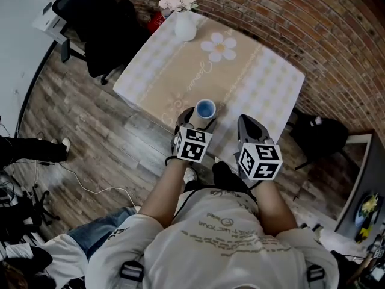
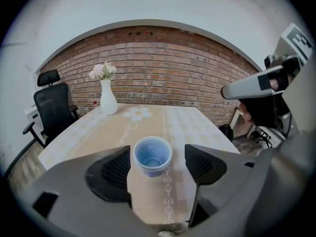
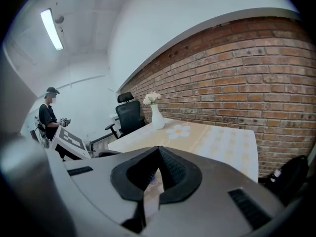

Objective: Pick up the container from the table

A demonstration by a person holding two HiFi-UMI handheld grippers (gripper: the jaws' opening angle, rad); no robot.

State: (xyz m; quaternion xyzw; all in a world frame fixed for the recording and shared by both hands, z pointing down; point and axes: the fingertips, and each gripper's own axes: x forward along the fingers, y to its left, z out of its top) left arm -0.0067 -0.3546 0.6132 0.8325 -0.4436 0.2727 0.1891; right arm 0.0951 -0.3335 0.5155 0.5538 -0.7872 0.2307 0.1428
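Note:
A small light-blue container (image 1: 205, 109) stands upright and empty near the front edge of the table (image 1: 264, 83), which is covered by a beige and white cloth. My left gripper (image 1: 200, 120) is open around it. In the left gripper view the container (image 2: 152, 155) sits between the two spread dark pads (image 2: 116, 172), nearer the left one, and neither pad presses on it. My right gripper (image 1: 245, 122) hovers over the table edge just right of the container. In the right gripper view my right gripper (image 3: 159, 149) is shut, its jaw tips meeting with nothing between them.
A white vase with pale flowers (image 1: 185, 26) stands at the table's far corner, next to a daisy print (image 1: 219, 46) on the cloth. A black office chair (image 1: 102, 29) is left of the table. A black bag (image 1: 319, 134) lies on the floor at right. A person (image 3: 49, 117) stands far off.

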